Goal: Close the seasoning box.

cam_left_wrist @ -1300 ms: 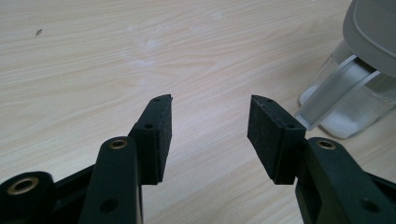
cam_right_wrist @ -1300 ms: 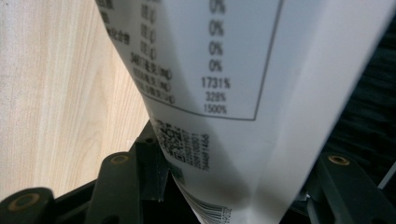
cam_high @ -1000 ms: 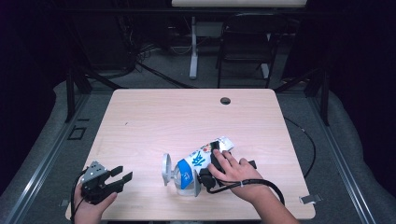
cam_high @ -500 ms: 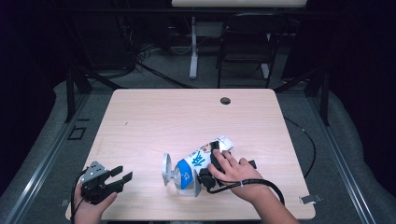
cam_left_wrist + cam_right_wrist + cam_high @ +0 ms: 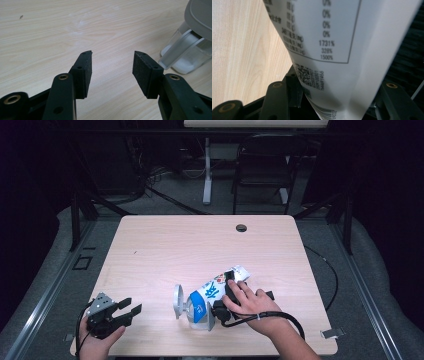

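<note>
Pouch, white and blue with printed characters, lies tilted across the lower middle of the high view, its sealed top toward the right and its lower end over a clear jar with a grey lid that lies on its side on the table. Judging by that overlap, the pouch is being held to the jar's mouth, to pour or to tuck something in, though the contact itself is too small to read.

Right tool sits under the person's right hand, which covers most of it. In the right gripper view the pouch rises between the two jaws, its nutrition panel and barcode close to the lens; the jaws stand wide, and the pouch fills the gap, so I judge them clamped on it. The pad faces are hidden behind the pouch, so the press itself cannot be seen.

Left tool rests at the lower left of the high view, well apart from the pouch, probably waiting to steady the jar. In the left gripper view its jaws are spread with nothing between them, bare table beyond, and the jar cut off at the upper right edge.

Dark floor surrounds the table, and little there can be made out.
</note>
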Demonstrator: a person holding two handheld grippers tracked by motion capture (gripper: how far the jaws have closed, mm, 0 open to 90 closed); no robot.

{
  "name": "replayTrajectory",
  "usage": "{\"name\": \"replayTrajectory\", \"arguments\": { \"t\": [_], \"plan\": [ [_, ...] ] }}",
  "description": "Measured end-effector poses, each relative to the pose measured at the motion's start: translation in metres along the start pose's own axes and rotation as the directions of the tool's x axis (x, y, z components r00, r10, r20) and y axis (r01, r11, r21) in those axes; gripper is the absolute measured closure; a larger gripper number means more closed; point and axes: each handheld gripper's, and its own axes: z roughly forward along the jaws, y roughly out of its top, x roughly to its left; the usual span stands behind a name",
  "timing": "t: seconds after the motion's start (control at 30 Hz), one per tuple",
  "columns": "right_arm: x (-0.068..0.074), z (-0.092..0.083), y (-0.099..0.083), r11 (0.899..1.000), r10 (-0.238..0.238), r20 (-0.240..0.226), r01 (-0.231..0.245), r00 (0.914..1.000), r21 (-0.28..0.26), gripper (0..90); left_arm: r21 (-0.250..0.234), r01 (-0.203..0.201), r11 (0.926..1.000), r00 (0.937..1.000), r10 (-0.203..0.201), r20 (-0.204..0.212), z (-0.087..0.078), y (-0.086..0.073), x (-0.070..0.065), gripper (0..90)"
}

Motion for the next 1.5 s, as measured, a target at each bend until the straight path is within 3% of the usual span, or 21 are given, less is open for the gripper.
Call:
{"name": "replayTrajectory", "arguments": {
  "t": [1.5],
  "plan": [
    [0.0011, -0.0021, -0.0001, 0.999, -0.032, 0.011, 0.031, 0.9994, 0.005, 51.1, 0.002, 0.002, 1.0000, 1.0000, -0.002, -0.001, 0.0004, -0.0007, 0.0004, 50.6]
  ]
}}
